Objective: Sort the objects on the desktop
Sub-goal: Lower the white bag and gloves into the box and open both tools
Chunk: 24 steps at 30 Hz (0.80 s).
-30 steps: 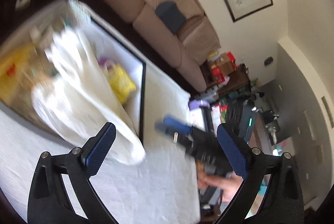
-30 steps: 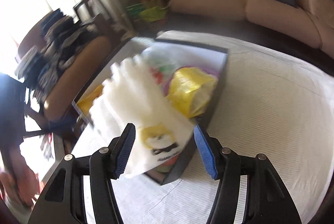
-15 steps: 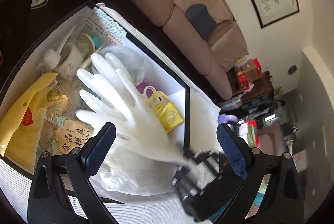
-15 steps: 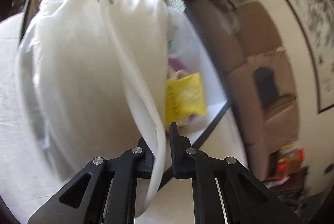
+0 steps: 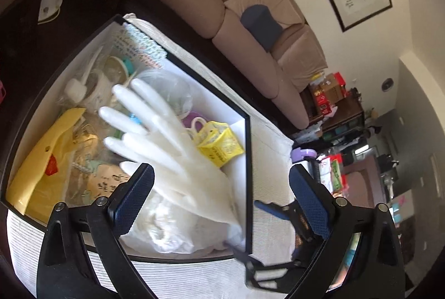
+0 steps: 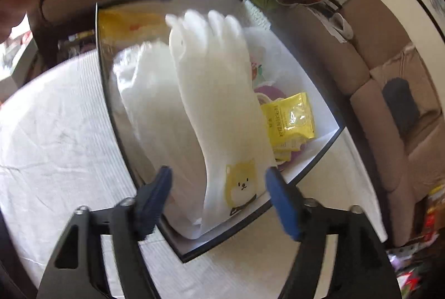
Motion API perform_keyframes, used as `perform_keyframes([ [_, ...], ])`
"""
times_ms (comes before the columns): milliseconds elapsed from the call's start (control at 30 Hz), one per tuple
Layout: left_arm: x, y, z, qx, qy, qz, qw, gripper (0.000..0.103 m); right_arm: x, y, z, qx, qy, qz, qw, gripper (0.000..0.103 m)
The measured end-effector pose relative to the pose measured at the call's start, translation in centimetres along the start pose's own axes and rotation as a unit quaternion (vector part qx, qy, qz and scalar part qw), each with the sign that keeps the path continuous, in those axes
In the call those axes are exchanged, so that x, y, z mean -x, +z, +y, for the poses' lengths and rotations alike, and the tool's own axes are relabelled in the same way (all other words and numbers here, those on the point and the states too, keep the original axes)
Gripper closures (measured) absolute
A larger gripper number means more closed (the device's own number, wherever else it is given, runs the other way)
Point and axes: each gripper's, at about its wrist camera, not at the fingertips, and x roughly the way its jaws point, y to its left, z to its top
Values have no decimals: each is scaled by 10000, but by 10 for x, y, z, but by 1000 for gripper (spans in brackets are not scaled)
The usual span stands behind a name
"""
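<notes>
Across the box point(image 6: 311, 165), the glove point(image 6: 217, 93) points fingers away.

Both fisheye views are brightly daylit, and straight lines bow hard toward dark, vignetted corners. In the right wrist view the white glove point(image 6: 219, 93) and the cloth-covered table point(image 6: 55, 115) are nearly blown out, and motion blur smears the glove's fingertips and the blue pads. The left wrist view is sharper; its floor at upper left sinks into deep shadow, while the sofa point(image 5: 250, 29) stays evenly lit.
</notes>
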Motion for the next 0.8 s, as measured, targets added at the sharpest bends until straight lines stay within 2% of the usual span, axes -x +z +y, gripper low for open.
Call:
perform_keyframes([
  [67, -5, -1, -12, -10, -207, 55, 9998, 5, 21, -2, -25, -859, 481, -365, 9945, 23],
  [100, -10, -1, -18, 3, -289, 92, 9995, 5, 30, -5, -41, -1424, 756, -628, 9849, 24],
  [133, -17, -1, -23, 9, -332, 143, 9993, 5, 34, -8, -57, -2006, 1029, -873, 9703, 26],
  [167, -25, -1, -25, 1, -320, 204, 9993, 5, 35, -11, -73, -2592, 1326, -1066, 9507, 30],
  [200, -33, -2, -25, 8, -235, 262, 9994, 5, 31, -12, -82, -3005, 1625, -1147, 9328, 42],
  [233, -42, -2, -23, 46, -145, 326, 9994, 5, 20, -9, -88, -3218, 1823, -1136, 9221, 45],
  [300, -57, -1, -11, 300, 32, 458, 9985, 6, -2, 2, -87, -3179, 1795, -948, 9261, 48],
  [367, -65, 0, 6, 586, 117, 490, 9970, 6, -22, 14, -69, -2925, 1690, -652, 9390, 55],
  [433, -68, 0, 23, 846, 65, 456, 9954, 6, -40, 24, -48, -2602, 1416, -343, 9545, 56],
  [533, -71, -3, 35, 918, 29, 491, 9946, 6, -63, 28, -26, -2381, 1263, 5, 9630, 56],
  [600, -74, -6, 37, 852, 90, 567, 9947, 6, -68, 28, -23, -2390, 1212, 24, 9634, 56],
  [667, -70, -7, 31, 712, 129, 597, 9956, 6, -62, 24, -28, -2538, 1288, -38, 9586, 56],
  [800, -40, -12, 6, 207, 109, 404, 9989, 6, -25, 14, -37, -2767, 1189, -533, 9521, 55],
])
